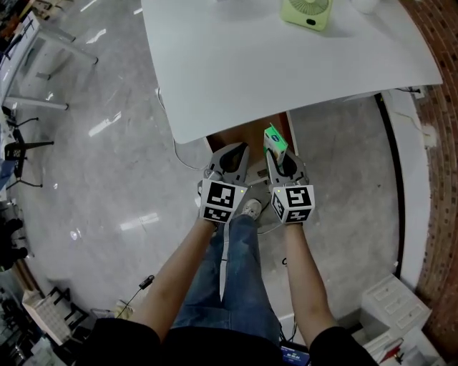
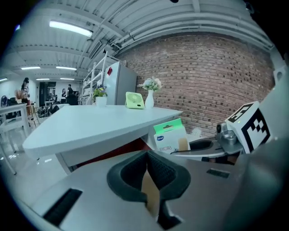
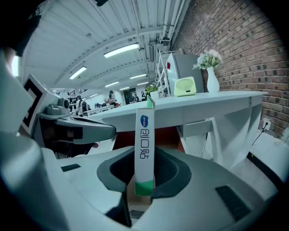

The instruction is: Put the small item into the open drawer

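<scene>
The small item is a flat white box with a green end (image 1: 275, 140). My right gripper (image 1: 282, 161) is shut on it and holds it upright on its narrow edge (image 3: 144, 144) between the pads (image 3: 159, 178). It hangs just in front of the white table's near edge (image 1: 300, 104). Below that edge shows the brown inside of the open drawer (image 1: 247, 134), also red-brown in the right gripper view (image 3: 169, 135). My left gripper (image 1: 230, 159) is alongside on the left, its jaws (image 2: 147, 154) shut with nothing between them. The left gripper view shows the box (image 2: 170, 135) to its right.
A green desk fan (image 1: 306, 12) stands on the white table (image 1: 286, 57), with a flower vase (image 3: 211, 72) near it. The person's legs in jeans (image 1: 229, 279) are below the grippers. White boxes (image 1: 390, 307) sit on the floor at lower right, by the brick wall (image 1: 440, 179).
</scene>
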